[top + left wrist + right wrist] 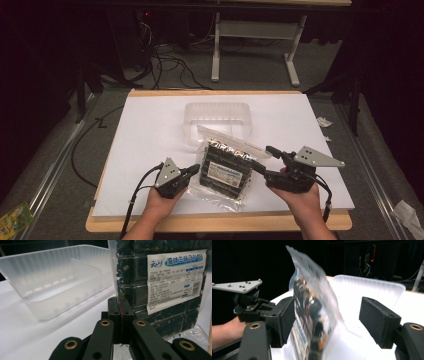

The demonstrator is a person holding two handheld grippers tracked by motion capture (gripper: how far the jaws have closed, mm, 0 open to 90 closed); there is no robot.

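Left gripper (192, 170) first: jaws clamped tight on the thin side seam of the clear bag (226, 170), and in the left gripper view you can see that plastic edge pinched between the two black fingers (116, 312). The bag (160, 285) is packed with dark little blocks, white printed label facing up, and it hangs off that pinch, tilted up off the white table (150, 135).

Across to the right gripper (265, 162): jaws standing wide apart. In the right gripper view the bag (312, 312) stands upright between the pads (378, 320) without either one pressing on it, close to the left pad and well clear of the right one. So the left hand alone has the weight.

Reading it, the bag looks headed for the translucent plastic tub (218, 120), which sits just beyond the bag, open side up and with nothing inside it. This seems to be the handover moment, one grip let go, the other carrying. Next move calls for the left hand to lift and swing the bag over the tub's near rim, or for the right to re-grip lower down so it doesn't flop.

Watch that near rim, it's the one thing in the path; the bag's loose top flap already lies against it. Beyond the tub, only a pale table frame (250, 45) and floor cables (170, 65), well apart.
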